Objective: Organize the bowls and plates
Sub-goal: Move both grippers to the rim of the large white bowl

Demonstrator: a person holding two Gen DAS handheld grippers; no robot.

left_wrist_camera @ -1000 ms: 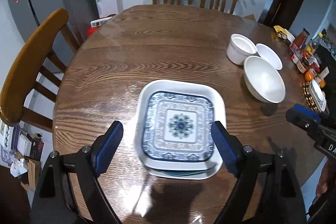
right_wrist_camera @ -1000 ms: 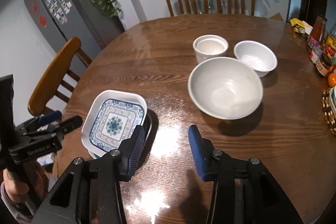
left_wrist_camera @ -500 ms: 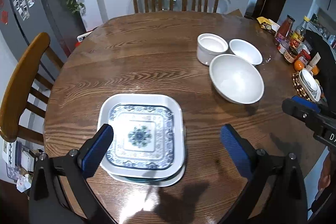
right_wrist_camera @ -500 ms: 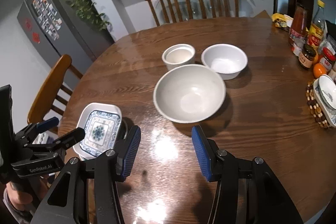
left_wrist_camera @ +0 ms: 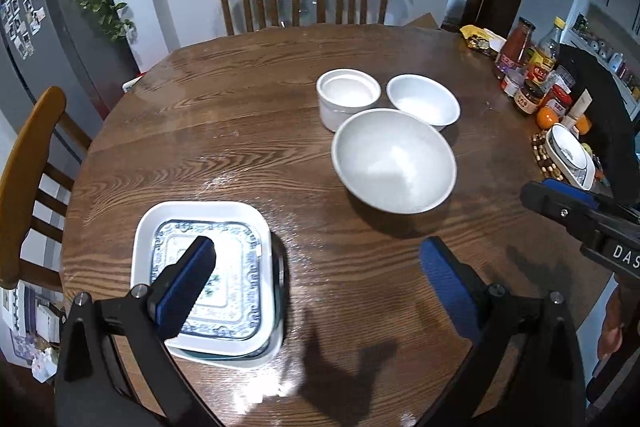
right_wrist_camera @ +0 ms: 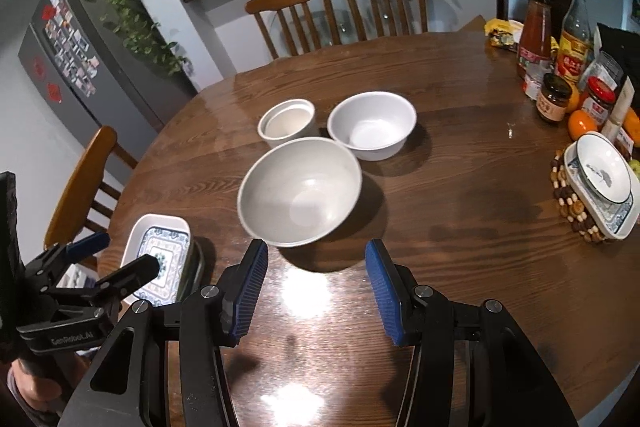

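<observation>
Holding a gripper in each hand, we hang both above the round wooden table point(left_wrist_camera: 224, 131). Our left gripper point(left_wrist_camera: 316, 267) is spread as wide as it goes, with nothing between its blue pads. One pad sits in front of the stack of square plates point(left_wrist_camera: 204, 279), and the other is over bare wood. The top plate has a blue pattern, and the stack lies near the table's close edge. Our right gripper point(right_wrist_camera: 316, 277) is partly spread and holds nothing too. Just past its tips sits the big white bowl point(right_wrist_camera: 300, 191). Behind that bowl are a small white bowl point(right_wrist_camera: 372, 125) and a round white cup point(right_wrist_camera: 287, 119), all three close together. Off to the right we see jars and bottles point(right_wrist_camera: 560, 67) and a small dish point(right_wrist_camera: 600, 179) on a bead mat.
</observation>
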